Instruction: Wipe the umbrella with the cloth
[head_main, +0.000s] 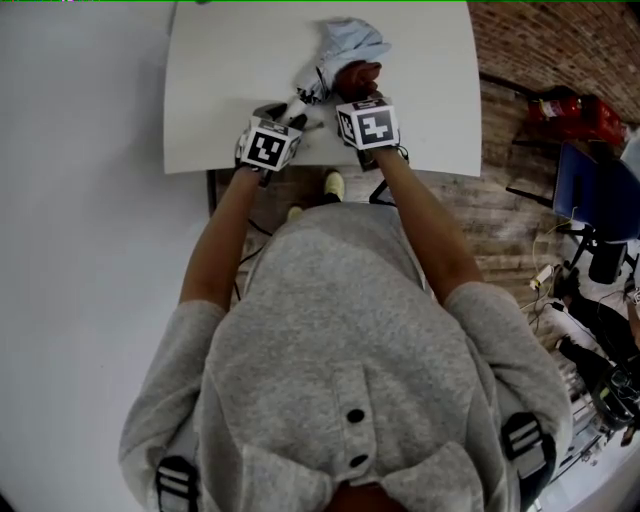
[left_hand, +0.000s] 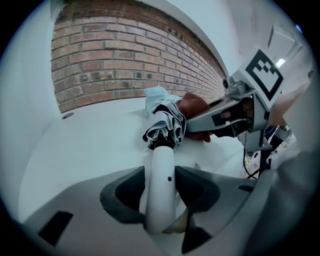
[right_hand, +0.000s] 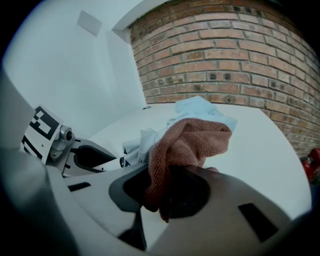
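While clenching the left hand-held gripper (left_hand: 161, 192) on the white handle (left_hand: 161, 172) of the folded umbrella (head_main: 348, 42), squeezing a bunched rust-brown cloth (right_hand: 187, 142) in the right hand-held gripper (right_hand: 160, 192). Gripping the handle from both sides, close to the 6 o'clock edge of the white tabletop (head_main: 230, 80). Lying flat there, handle toward 7 o'clock, pale blue canopy crumpled toward 1 o'clock. Pressing the cloth against the canopy's gathered folds, just past the handle. Working just beside each other, right at 2 o'clock of left. Facing a brick wall (right_hand: 225, 60) beyond the tabletop at 12 o'clock in both gripper views.
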